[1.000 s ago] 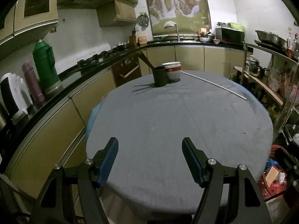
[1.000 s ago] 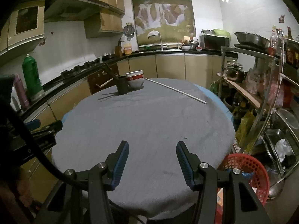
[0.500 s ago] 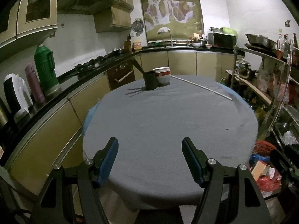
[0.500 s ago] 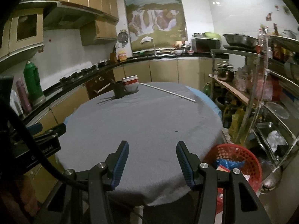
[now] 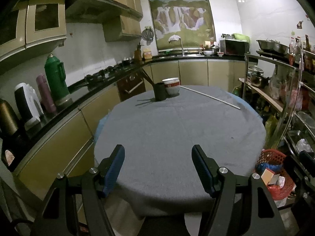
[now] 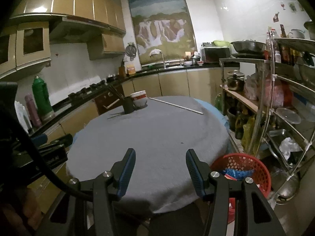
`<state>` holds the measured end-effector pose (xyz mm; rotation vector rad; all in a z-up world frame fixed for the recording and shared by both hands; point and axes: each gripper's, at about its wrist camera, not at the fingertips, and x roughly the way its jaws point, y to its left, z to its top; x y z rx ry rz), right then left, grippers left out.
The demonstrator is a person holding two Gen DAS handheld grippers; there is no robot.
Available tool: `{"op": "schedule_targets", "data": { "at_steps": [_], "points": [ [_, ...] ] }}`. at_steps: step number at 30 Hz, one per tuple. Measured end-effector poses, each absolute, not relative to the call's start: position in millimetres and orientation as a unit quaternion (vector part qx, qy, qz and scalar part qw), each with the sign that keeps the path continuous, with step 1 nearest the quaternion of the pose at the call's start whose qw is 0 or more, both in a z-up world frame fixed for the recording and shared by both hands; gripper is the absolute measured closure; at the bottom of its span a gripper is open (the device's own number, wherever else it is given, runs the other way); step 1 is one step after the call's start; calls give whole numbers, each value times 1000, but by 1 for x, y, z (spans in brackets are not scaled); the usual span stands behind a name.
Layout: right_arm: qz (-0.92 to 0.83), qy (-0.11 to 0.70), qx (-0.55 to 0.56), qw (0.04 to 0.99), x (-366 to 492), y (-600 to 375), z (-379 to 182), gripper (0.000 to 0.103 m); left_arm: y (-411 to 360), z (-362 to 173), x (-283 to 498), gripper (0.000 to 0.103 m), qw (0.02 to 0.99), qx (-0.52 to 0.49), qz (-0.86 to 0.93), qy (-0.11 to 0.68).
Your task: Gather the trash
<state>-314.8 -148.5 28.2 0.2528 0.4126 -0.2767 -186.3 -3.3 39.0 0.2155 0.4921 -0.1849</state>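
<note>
A: Item one, both tools. The left gripper [image 5: 158, 164] and the right gripper [image 6: 160, 166] stood with jaws parted and nothing between the ribbed blue pads. Both hung off the near edge of the round table [image 5: 177, 137].

B: Trash?

A: In the red basket [image 6: 246, 169], on the floor beside the table's right edge: a perforated plastic tub holding a blue wrapper and paper scraps. No loose litter showed on the grey cloth, a soft, matte, slightly napped cover.

B: Other entries?

A: At the far edge: a dark cylindrical holder [image 5: 160, 92] with sticks, touching a stack of glazed bowls [image 5: 171, 86]. Toward the far right edge, a thin white rod [image 5: 210, 97], rigid and smooth.

B: Risks?

A: Judged: a low pad could snag and drag the cloth, toppling the holder. The rod could roll off. The light basket could tip if bumped.
</note>
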Motion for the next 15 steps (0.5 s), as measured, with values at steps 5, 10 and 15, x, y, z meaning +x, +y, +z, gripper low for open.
{"op": "schedule_targets", "data": {
  "at_steps": [5,10,15],
  "points": [
    [-143,186,127,964,-330,-150,34,43,-7,46,-197,32,963,107,-95,227],
    [-147,182,130,963,-332,-155,36,43,-10,48,-196,32,964,107,-95,226],
    [-145,187,130,963,-331,-154,35,43,-9,48,-195,32,963,107,-94,229]
  ]
}}
